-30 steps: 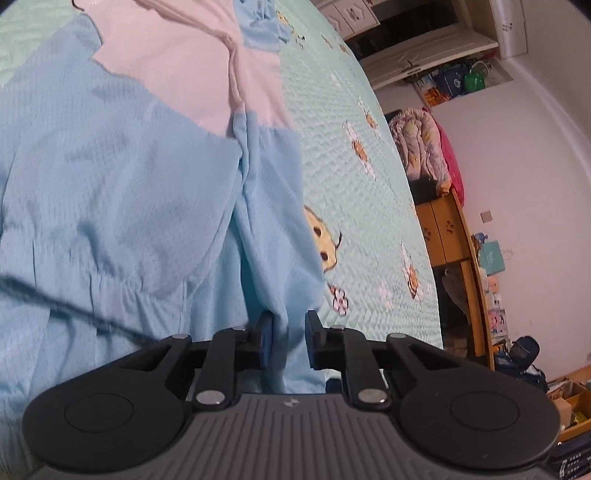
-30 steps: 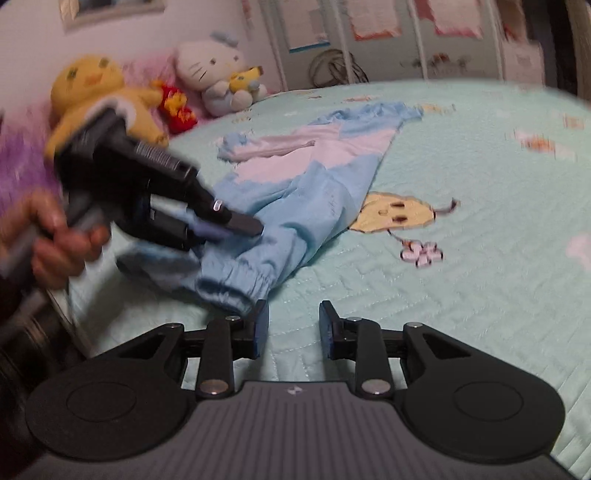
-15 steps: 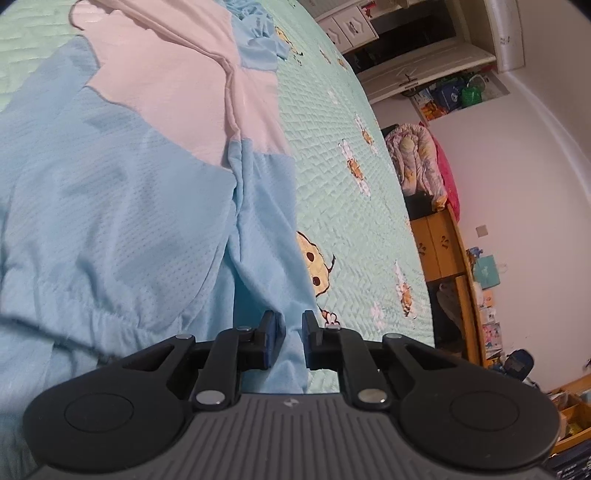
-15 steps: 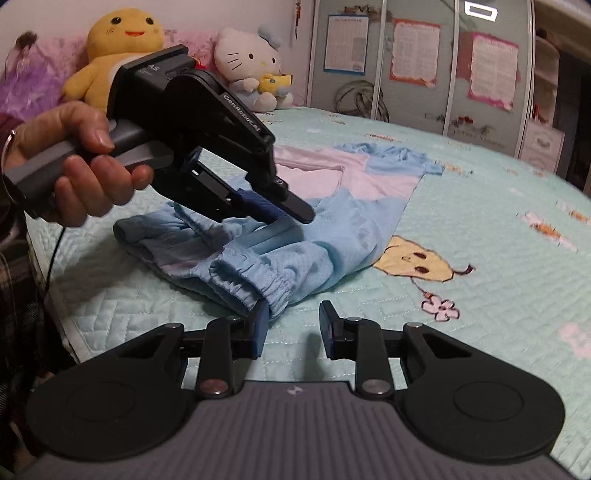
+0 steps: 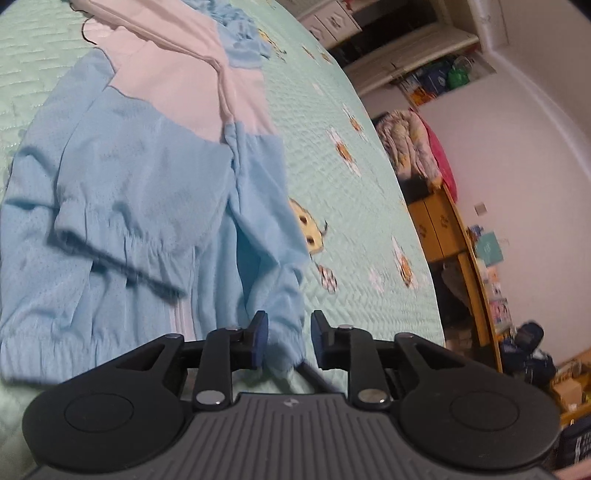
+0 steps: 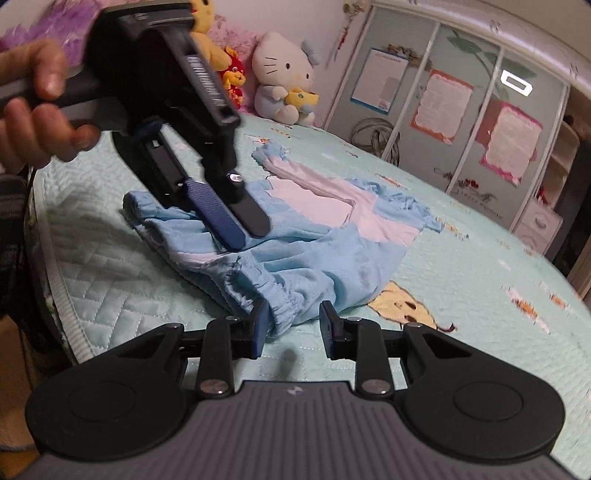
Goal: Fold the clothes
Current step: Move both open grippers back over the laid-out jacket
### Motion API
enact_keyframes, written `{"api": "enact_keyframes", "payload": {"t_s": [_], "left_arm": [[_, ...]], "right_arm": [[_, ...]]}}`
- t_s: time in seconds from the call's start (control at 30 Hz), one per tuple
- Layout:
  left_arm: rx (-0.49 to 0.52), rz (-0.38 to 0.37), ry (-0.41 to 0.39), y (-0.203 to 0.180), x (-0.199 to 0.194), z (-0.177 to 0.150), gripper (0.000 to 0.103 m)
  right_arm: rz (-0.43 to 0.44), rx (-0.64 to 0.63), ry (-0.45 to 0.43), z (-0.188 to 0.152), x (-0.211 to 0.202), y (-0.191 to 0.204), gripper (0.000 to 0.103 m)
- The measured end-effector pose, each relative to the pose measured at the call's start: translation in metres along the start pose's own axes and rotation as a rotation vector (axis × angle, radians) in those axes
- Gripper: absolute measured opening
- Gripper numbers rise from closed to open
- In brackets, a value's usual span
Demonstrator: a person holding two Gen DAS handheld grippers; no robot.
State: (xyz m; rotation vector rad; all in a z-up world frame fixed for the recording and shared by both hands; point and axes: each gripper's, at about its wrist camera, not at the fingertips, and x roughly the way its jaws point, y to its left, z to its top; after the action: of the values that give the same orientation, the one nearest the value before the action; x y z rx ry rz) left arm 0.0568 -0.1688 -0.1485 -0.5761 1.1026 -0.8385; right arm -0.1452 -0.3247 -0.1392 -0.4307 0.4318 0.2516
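Observation:
A light-blue and pale-pink garment [image 5: 147, 177] lies spread on the mint-green quilted bedspread [image 5: 351, 177], its sleeves folded in. My left gripper [image 5: 289, 339] hangs over a gathered blue cuff [image 5: 284, 350]. Its jaws are opening and the pads do not press the cloth. In the right wrist view, a person's hand [image 6: 37, 92] holds the left gripper [image 6: 247, 234] just above the garment [image 6: 314, 266], with nothing between its fingers. My right gripper [image 6: 293, 328] is open low over the bed, and the elastic cuff [image 6: 284, 314] lies between its fingertips, not squeezed.
The bed's near edge [image 6: 55, 280] runs down the left. A white cat plush [image 6: 284, 77] and a yellow plush [image 6: 203, 18] sit at the head of the bed. Wardrobe doors [image 6: 461, 110] stand behind. Past the bed stands a wooden cabinet [image 5: 439, 225] with bundled bedding [image 5: 410, 147] on top.
My left gripper's jaws have widened, let the blue cloth go and lifted slightly. The right gripper has rolled and moved up to the cuff, which now lies between its fingers.

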Motion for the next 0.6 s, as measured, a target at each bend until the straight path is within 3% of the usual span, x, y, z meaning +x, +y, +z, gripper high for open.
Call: {"api": "enact_keyframes", "payload": {"t_s": [0.17, 0.3, 0.33, 0.37, 0.43, 0.6], "left_arm": [[0.017, -0.001, 0.005, -0.002, 0.021, 0.022, 0.032], [0.020, 0.015, 0.037, 0.000, 0.042, 0.034, 0.031], [0.023, 0.015, 0.033, 0.000, 0.044, 0.036, 0.027], [0.025, 0.015, 0.029, -0.001, 0.047, 0.038, 0.020], [0.029, 0.016, 0.020, -0.001, 0.050, 0.041, 0.016], [0.019, 0.026, -0.009, 0.001, 0.051, 0.043, 0.014]], "right_arm": [[-0.023, -0.082, -0.002, 0.001, 0.003, 0.010, 0.030], [-0.023, -0.098, 0.003, 0.002, 0.009, 0.015, 0.030], [-0.032, -0.098, 0.003, 0.002, 0.011, 0.015, 0.030], [-0.031, -0.070, 0.007, 0.004, 0.013, 0.013, 0.030], [-0.021, 0.010, 0.015, 0.008, 0.017, 0.005, 0.029], [0.009, 0.259, 0.021, 0.017, 0.020, -0.021, 0.029]]}}
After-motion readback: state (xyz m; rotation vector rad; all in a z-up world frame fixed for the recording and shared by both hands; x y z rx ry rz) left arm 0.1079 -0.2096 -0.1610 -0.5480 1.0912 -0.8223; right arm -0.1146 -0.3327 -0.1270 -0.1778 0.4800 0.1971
